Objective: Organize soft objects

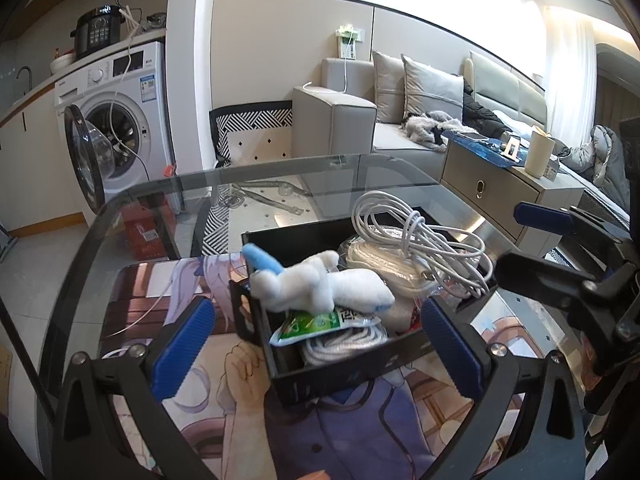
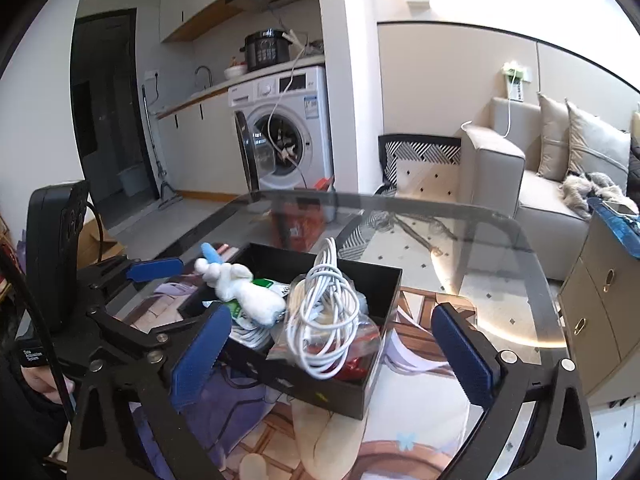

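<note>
- Black box [image 1: 352, 368] on printed mat [image 1: 360, 432], mat on glass table [image 1: 280, 176]; box open at top, crammed full
- Plush toy [image 1: 316, 284], white with a blue tip, lying across the box's near-left part, blue tip sticking out over the left wall; same toy seen from the right wrist view [image 2: 244, 292] at the box's left side
- Green and white packet [image 1: 320, 324] under the plush, partly out over the near edge
- White rope coil [image 1: 344, 344] below the packet, deep in the box
- White cable bundle [image 1: 416, 240] heaped on top at the far right of the box, loops rising above the rim; in the right wrist view [image 2: 324, 312] closest to the camera, over a clear bag with something red inside
- Left gripper [image 1: 316, 344] jaws wide apart, blue pads on either side of the box's near corner, nothing pinched, no contact visible
- Right gripper [image 2: 334, 354] jaws likewise spread wide, pads flanking the box's near side, nothing between them but the box and its load, apart from both
- Each gripper visible in the other's view, off to the side of the box
- Washing machine [image 2: 284, 132] with door open behind the table; sofa [image 1: 400, 136] to the right
</note>
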Demonstrator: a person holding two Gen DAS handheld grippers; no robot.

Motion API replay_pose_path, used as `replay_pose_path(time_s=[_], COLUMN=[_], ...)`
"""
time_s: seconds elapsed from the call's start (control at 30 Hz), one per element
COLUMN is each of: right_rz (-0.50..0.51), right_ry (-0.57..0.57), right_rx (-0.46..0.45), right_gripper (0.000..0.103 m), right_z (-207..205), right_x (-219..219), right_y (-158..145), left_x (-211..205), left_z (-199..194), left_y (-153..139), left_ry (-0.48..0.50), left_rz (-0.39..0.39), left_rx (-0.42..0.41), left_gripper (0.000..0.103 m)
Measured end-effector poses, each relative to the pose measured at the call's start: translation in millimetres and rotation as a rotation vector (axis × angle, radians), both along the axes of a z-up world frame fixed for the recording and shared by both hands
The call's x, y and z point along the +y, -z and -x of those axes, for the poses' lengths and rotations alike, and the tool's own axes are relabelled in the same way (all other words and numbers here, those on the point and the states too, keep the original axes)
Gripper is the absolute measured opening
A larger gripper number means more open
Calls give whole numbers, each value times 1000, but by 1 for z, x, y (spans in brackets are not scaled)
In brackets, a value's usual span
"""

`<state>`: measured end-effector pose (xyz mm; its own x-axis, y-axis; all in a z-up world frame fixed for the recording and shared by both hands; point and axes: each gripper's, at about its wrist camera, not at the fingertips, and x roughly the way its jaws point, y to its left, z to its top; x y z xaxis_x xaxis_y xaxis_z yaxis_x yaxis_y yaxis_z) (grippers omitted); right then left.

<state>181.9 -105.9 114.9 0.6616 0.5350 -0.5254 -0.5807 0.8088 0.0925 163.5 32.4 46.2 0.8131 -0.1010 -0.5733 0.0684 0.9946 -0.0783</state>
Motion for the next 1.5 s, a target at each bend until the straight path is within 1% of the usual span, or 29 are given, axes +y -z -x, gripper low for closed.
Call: replay_pose_path(time_s=[0.23, 0.33, 0.5, 0.67, 0.83, 1.07, 1.3, 1.5], right_rz=[15, 20, -17, -47, -39, -32, -51, -27], right_ry=[29, 33, 51, 70, 76, 81, 84, 77], right_rx=[-50, -76, -112, -123, -147, -166, -175, -203], right_gripper=[102, 102, 102, 102, 102, 102, 102, 102], right_z=[34, 45, 63, 69, 72, 77, 79, 85], right_x=[1, 0, -4, -6, -1, -4, -8, -3], right_y=[6, 8, 11, 17, 21, 29, 30, 30], left_x=[7, 9, 11, 13, 14, 10, 9, 10], left_z=[28, 41, 52, 59, 63, 62, 63, 65], left_y=[-5, -6, -2, 6, 11, 19, 20, 20], left_ry=[-25, -42, -58, -75, -87, -93, -93, -103], left_rz=[19, 13, 10, 21, 15, 7, 9, 17], left_rx=[-54, -85, -100, -121, -143, -147, -159, -166], left_gripper=[103, 103, 103, 103, 103, 103, 103, 103])
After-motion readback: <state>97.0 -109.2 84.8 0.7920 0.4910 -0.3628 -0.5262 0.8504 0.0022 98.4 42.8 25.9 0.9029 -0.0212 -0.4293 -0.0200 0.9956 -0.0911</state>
